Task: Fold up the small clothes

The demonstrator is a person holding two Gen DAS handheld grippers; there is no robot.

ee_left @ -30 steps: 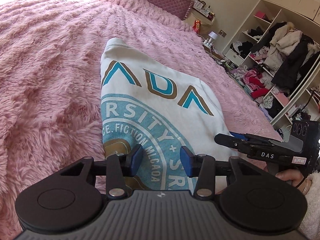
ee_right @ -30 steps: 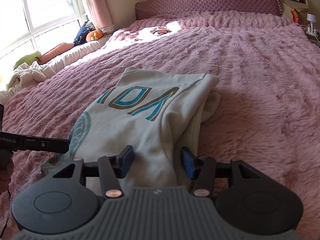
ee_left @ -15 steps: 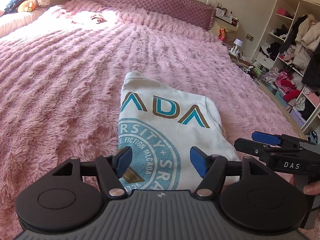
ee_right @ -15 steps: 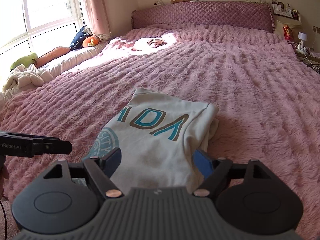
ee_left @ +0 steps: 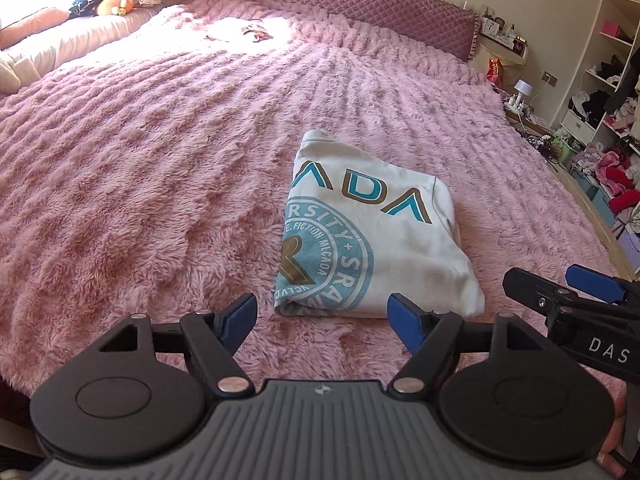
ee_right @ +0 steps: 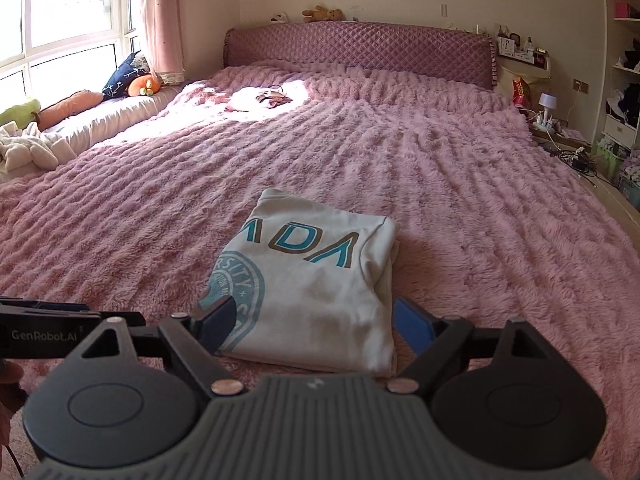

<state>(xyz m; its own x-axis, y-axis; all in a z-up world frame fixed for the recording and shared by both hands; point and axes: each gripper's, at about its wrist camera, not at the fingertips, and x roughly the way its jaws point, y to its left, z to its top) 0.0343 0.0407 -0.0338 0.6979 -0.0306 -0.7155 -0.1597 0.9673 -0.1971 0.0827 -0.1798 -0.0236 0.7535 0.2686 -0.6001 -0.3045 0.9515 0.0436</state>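
Broadly, a big bed (ee_right: 460, 184) is filling the room, lying under a fluffy pink ribbed blanket (ee_left: 140, 168), with a patch of sun falling near its quilted mauve headboard (ee_right: 360, 50). Along the window side a long cushioned bench (ee_right: 104, 118) is carrying pillows and soft toys, and a pink curtain (ee_right: 160, 16) is hanging above it. On the opposite side, open white shelves (ee_left: 612, 92) are overflowing with clothes, and a small lamp (ee_right: 547, 104) is standing by the bed's corner. The folded white shirt (ee_left: 372, 236), printed with teal letters and a round emblem, is lying flat on the blanket near the foot of the bed. Both tools are hovering just short of it: the left gripper (ee_left: 322, 320) and the right gripper (ee_right: 316, 320) are each spreading their blue-padded jaws wider, holding nothing, clear of the cloth.
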